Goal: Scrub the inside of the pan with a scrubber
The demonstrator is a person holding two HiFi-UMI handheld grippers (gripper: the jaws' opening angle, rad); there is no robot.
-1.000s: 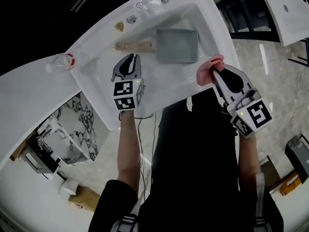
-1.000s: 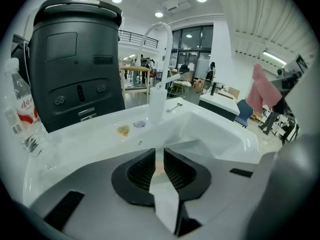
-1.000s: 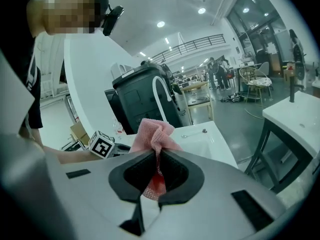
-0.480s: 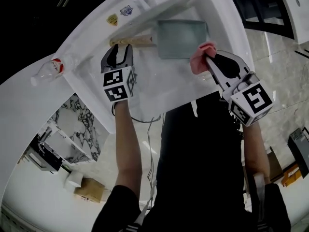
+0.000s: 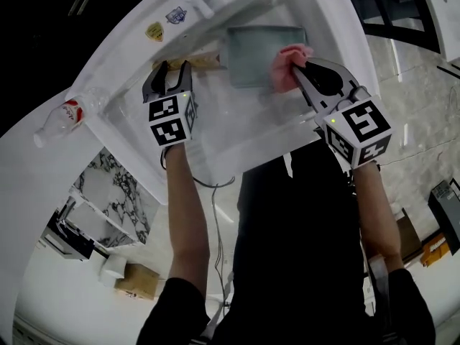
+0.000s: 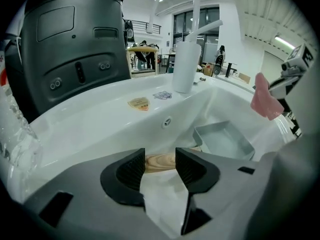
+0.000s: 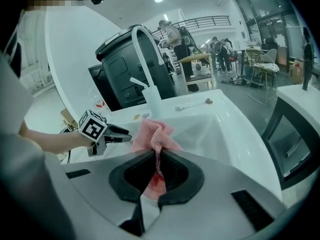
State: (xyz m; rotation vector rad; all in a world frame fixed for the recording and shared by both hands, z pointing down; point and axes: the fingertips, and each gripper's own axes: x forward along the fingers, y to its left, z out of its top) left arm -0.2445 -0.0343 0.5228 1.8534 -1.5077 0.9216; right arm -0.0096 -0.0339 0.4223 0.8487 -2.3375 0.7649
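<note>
The left gripper [image 5: 170,70], its jaws just opened wide with nothing pinched, hangs above the wooden handle [image 6: 160,161] of the pan [image 5: 260,52], seen at 12 o'clock in the gap. It should settle squarely and clamp before any scrubbing. The right gripper [image 5: 298,67], clenched on the pink scrubber [image 7: 152,134] over the pan's 4 o'clock corner, should likely drop inside and stroke short of the low walls. The sink [image 5: 237,135] offers open basin at 6 o'clock, while the faucet [image 6: 185,66] crowds 12.
</note>
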